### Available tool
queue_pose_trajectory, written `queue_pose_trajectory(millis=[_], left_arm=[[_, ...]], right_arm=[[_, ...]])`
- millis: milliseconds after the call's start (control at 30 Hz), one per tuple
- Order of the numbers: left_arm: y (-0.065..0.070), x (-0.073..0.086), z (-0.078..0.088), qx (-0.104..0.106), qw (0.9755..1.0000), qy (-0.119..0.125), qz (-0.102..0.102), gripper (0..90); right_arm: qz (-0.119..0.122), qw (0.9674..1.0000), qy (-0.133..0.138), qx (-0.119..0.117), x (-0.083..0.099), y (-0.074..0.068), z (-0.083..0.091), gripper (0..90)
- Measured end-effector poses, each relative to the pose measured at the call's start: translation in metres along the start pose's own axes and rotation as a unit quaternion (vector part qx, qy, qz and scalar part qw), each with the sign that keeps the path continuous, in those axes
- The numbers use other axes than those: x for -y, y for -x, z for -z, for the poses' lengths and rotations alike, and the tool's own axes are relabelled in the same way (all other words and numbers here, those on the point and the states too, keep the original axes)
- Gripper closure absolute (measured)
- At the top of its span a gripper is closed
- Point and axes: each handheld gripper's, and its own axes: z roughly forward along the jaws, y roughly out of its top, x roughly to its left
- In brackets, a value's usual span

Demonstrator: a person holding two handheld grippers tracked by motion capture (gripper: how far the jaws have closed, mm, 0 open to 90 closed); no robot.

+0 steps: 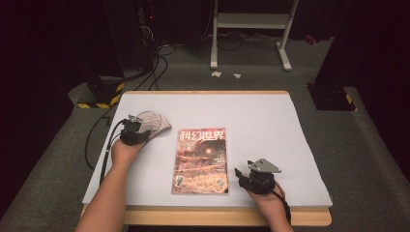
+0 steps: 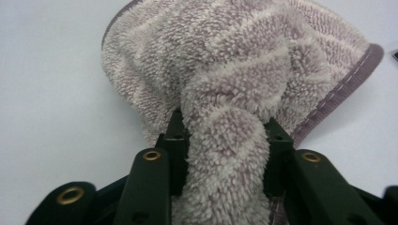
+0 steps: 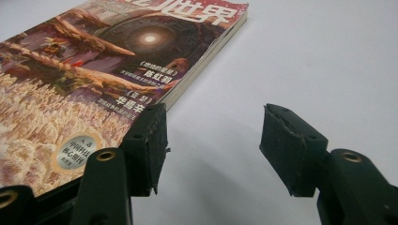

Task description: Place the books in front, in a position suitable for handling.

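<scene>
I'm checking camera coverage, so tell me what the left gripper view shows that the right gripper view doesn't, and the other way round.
Left gripper view: a fluffy pinkish towel with a stitched border, a fold of it bunched up and pinched in the left gripper.

Right gripper view: a magazine lying flat, its cover printed with Chinese characters, and the right gripper with its jaws apart and nothing between them, just beside the magazine's edge.

Both: the white table covering, and a pair of black jaws rising from the bottom.

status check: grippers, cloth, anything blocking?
Left gripper shut on towel, fold bunched between its fingers. Right gripper open, beside magazine. Nothing in the way.
</scene>
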Motion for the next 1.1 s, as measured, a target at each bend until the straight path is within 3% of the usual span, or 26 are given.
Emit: queue_pose_trajectory(millis=[200, 400, 567, 667, 800, 867, 1000, 1100], left_arm=[[0.002, 0.004, 0.01, 0.009, 0.9996, 0.022, 0.014, 68.0], [0.007, 0.008, 0.031, 0.035, 0.9965, 0.071, 0.027, 68.1], [0.018, 0.008, 0.057, 0.056, 0.9917, 0.113, 0.023, 68.0], [0.024, 0.007, 0.068, 0.063, 0.9891, 0.131, 0.021, 67.9], [0.036, 0.005, 0.081, 0.073, 0.9855, 0.153, 0.013, 67.8], [0.041, 0.004, 0.085, 0.076, 0.9841, 0.16, 0.01, 67.8], [0.053, 0.003, 0.094, 0.091, 0.9809, 0.172, 0.006, 67.6], [0.066, 0.007, 0.103, 0.102, 0.9781, 0.181, -0.01, 67.5]], right_arm=[[0.002, 1.0, 0.004, 0.003, 0.0, 0.001, 0.002, 41.3], [0.003, 1.0, 0.006, 0.003, -0.001, 0.005, 0.001, 40.8], [0.022, 0.9996, -0.007, 0.017, -0.002, 0.012, 0.001, 40.6], [0.0, 0.9998, 0.01, 0.018, 0.003, 0.019, 0.008, 41.0], [0.004, 0.9997, 0.011, 0.023, 0.01, 0.022, 0.011, 41.1], [-0.011, 0.9996, 0.013, 0.021, 0.012, 0.025, 0.014, 41.2], [-0.009, 0.9996, 0.016, 0.023, 0.012, 0.027, 0.015, 41.2], [-0.009, 0.9996, 0.013, 0.023, 0.014, 0.026, 0.014, 41.3]])
